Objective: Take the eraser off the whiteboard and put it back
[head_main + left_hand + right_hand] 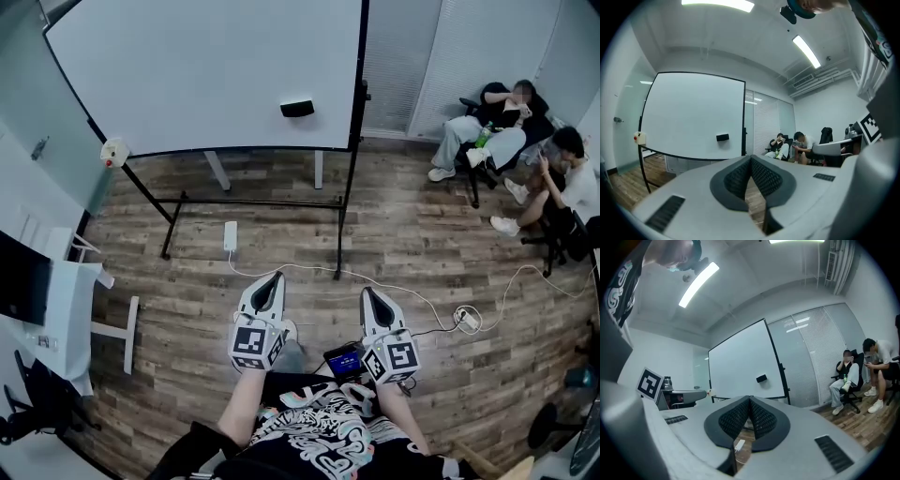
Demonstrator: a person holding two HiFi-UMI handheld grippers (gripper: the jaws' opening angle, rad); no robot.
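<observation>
A person stands on a wooden floor (422, 244), seen from above, holding a two-jaw gripper in each hand, both pointing level towards a large whiteboard (187, 75) on a black wheeled stand at the far side of the room. The left gripper (272, 276) has its jaws closed, the dark ribbed pads meeting at the tip with nothing between them. The right gripper (368, 292) is the same – pads together, empty. The eraser (297, 109), a small black block, sits on the face of the whiteboard in its lower right part, near the board's right edge and just above its bottom rail, well apart from both grippers. A small white box with a red button (113, 152) hangs at the board's lower left corner. On the floor between the stand and the grippers lies a white power strip (230, 235), with a thin white cable (412, 298) trailing off to the right. At the far right two people (525, 141) sit on chairs by a blind-covered wall. A white desk (66, 309) stands at the left edge.
</observation>
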